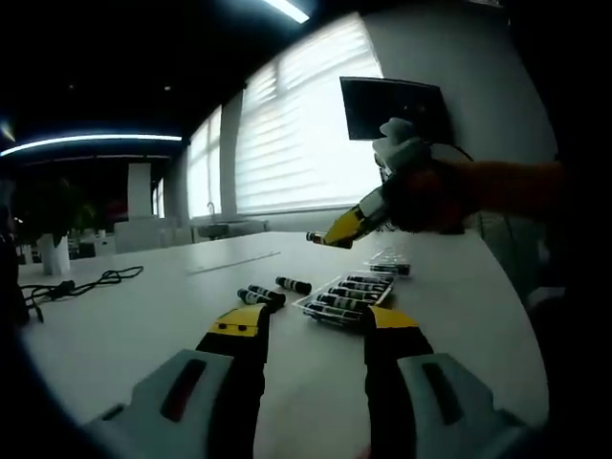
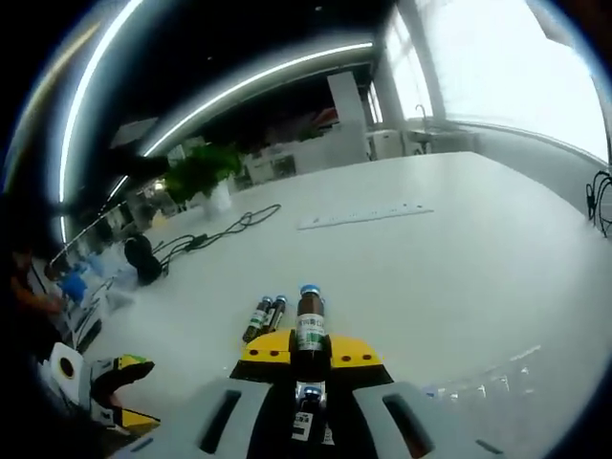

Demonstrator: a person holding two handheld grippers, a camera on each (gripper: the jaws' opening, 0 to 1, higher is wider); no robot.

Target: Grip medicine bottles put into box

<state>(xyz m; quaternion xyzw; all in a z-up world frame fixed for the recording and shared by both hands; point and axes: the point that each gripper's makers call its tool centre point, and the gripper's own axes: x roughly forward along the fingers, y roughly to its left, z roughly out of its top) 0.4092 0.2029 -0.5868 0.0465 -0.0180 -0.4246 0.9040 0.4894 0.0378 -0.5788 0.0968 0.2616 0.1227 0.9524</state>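
Fingers of the right gripper [image 2: 309,356] pinch a medicine bottle [image 2: 309,328] upright between them, cap pointing away. Just beyond those fingertips two more bottles [image 2: 265,316] lie on the white table [image 2: 440,268]. Spread and empty, the left gripper [image 1: 313,325] faces the clear box [image 1: 346,298] of bottles just ahead, with loose bottles [image 1: 261,295] beside its left fingertip.

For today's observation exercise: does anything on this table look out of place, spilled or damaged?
Nothing looks spilled or broken. Three loose bottles lie on their sides on the table beside the clear box, not yet packed. The right gripper holds one medicine bottle; the left gripper is open.
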